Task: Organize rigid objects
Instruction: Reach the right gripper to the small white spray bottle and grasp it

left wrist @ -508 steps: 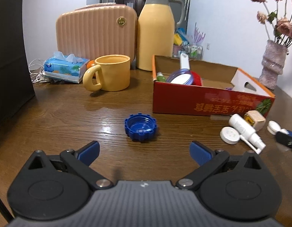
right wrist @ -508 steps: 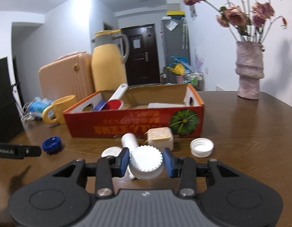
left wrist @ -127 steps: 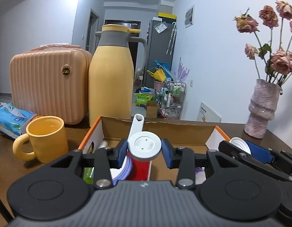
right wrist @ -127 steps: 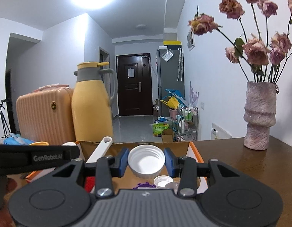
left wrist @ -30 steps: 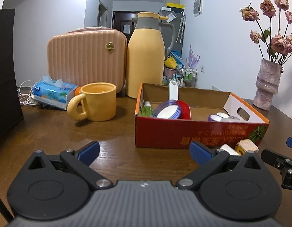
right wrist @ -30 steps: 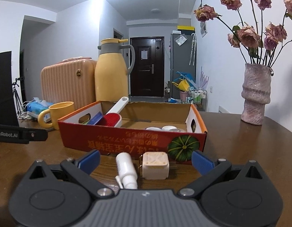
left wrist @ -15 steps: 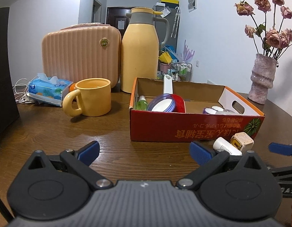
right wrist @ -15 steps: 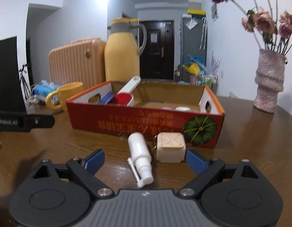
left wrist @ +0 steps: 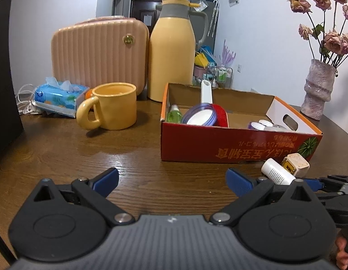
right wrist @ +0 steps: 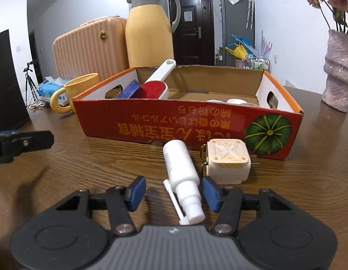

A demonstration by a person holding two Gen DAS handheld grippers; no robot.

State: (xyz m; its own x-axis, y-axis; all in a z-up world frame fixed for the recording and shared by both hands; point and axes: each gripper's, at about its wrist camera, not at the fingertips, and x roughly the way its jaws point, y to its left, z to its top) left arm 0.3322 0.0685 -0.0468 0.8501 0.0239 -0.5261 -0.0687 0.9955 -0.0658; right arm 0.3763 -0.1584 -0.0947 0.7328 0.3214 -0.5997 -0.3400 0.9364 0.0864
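white plastic: spray bottle lies flat on the wooden worktop, just in front of the red cardboard box.
long axis: runs almost straight away from the right hand-held gripper, nozzle end toward the camera, base toward the box.
right hand-held gripper: jaws have just been closing and now stand narrow, one either side of the bottle's neck; the pads look just clear of it, so no grip yet.
left hand-held gripper: jaws wide, nothing between them, hovering over bare worktop well to the left.
nearer hand: the right, plainly; the bottle sits inside its jaws.
crowding: cream square box lies just beside the bottle on the right, near the right pad.
open room: clear wood to the left; the box wall close ahead, its open top the likely drop.
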